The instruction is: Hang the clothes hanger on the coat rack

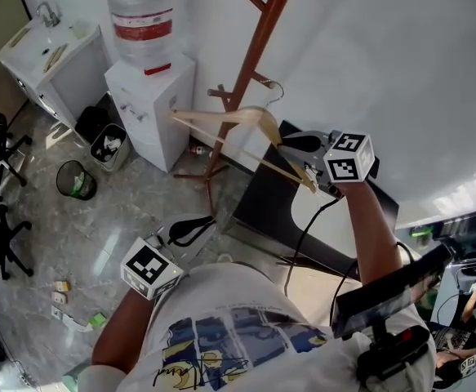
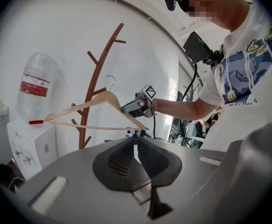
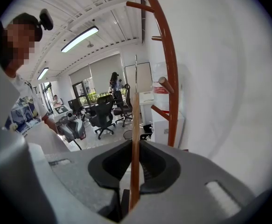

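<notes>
Right arm: it is stretching out straight ahead of the person, forearm fully extended, with the right claw [image 1: 291, 143] tipping downward. The claw is clamping one sloping arm of the wooden clothes hanger [image 1: 221, 119]. In the right gripper view the wood is running up as a thin strip [image 3: 136, 139] between the two pads [image 3: 135, 160], and both pads are pressing on it.

Left arm: it is bending at the elbow and hanging low, close to the torso. The left claw [image 1: 197, 225] is pointing roughly level toward the rack. Its jaws are sitting together with nothing between them [image 2: 136, 141].

Task item: the hanger is hanging in the air, lying nearly flat, and its wire hook is sitting just beside the trunk of the brown coat rack [image 1: 258, 43]. In the left gripper view the hook is showing against the white wall just to the right of the trunk [image 2: 98, 83]. It appears to be on no peg there.

Clearance: the rack is standing on the floor close to the white wall [image 1: 384, 72]. A water dispenser [image 1: 152, 104] is standing just to its left, and a dark desk [image 1: 262, 194] is lying under the outstretched arm. Open floor [image 1: 74, 243] is lying on the left, with two bins [image 1: 78, 180] near the dispenser. The upper pegs [image 3: 170, 78] are standing free.
</notes>
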Demonstrator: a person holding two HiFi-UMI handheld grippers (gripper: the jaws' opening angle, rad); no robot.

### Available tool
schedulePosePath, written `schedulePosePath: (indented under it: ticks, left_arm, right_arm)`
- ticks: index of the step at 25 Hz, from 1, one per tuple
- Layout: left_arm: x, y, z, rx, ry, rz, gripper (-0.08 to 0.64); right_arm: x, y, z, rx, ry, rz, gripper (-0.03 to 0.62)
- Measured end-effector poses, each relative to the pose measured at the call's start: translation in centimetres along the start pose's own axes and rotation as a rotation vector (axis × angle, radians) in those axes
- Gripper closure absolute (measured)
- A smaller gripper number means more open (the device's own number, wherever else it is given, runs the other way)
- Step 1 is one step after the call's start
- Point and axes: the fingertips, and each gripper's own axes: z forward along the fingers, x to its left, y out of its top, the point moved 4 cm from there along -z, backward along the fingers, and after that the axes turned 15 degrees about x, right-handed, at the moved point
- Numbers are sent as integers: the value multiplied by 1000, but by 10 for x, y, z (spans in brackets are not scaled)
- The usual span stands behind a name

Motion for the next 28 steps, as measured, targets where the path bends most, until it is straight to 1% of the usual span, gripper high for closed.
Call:
schedulePosePath:
  ticks: [5,10,16,24,28]
  left_arm:
    - [3,7,16,4,20,-7,531]
    - [4,14,34,13,36,-20,531]
    - [5,17,49,26,64,-41,531]
    - [6,19,59,34,117,-79,531]
    - [10,18,62,48,144,-100,531]
  right_arm:
    - [-26,-5,4,-3,41,8,545]
    - [-53,-11,18,2,103,6,546]
    - [-73,-10,34,27,166,-24,545]
    - [-95,-11,58,55,217,-50,545]
    - [-108,-7,71,52,232,-61,545]
